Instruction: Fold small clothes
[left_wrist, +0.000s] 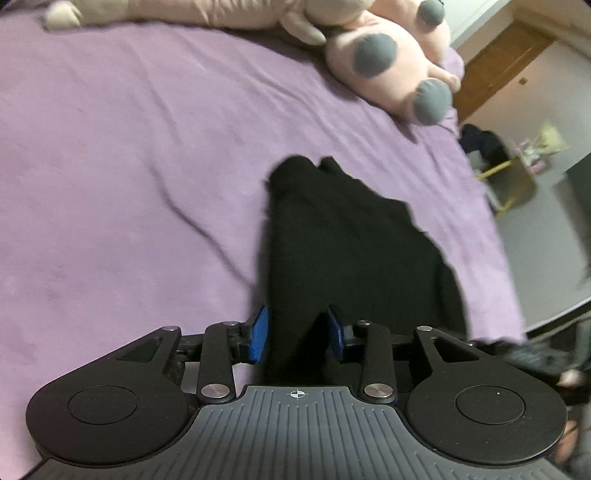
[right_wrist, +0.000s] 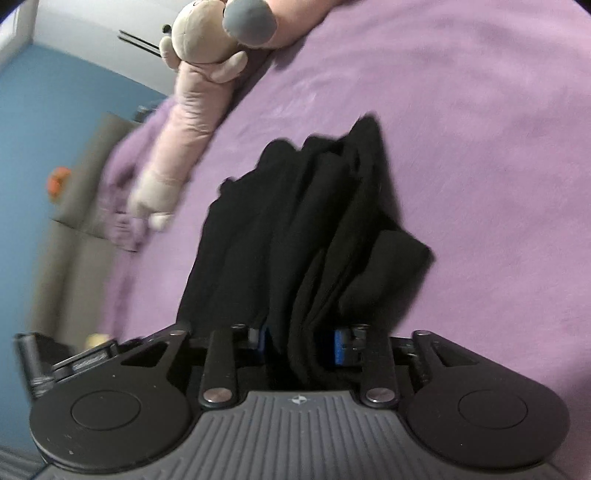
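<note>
We work over a bed whose purple sheet (left_wrist: 129, 166) spreads ahead of both grippers and on every side of them, wrinkled but otherwise bare in the middle. Far beyond the jaws, along the bed's far edge, lies a large pink plush toy (left_wrist: 388, 62) with grey spots, and beside it a long pale stuffed animal (right_wrist: 184, 107) stretched out lengthwise.

The black garment (left_wrist: 351, 240) is the task's piece. It runs forward from between the jaws of each gripper, bunched into loose vertical pleats in the right wrist view, where it (right_wrist: 306, 229) hangs in several gathered folds instead of lying flat. Its far end seems to trail toward the sheet, though blur keeps us from telling whether it touches.

The left gripper (left_wrist: 297, 334) has its blue pads either side of a narrow bundle of the cloth, and they look clamped on it. The right gripper (right_wrist: 301, 347) likewise has its blue pads pressed against a thicker gather of the same fabric, so we judge both jaws closed on the garment.

As for progress, we judge the fold barely started: the piece is lifted and crumpled, no flat, squared layer shows anywhere. What is left appears to be nearly everything, namely spreading it on the sheet, folding it over and smoothing it.
</note>
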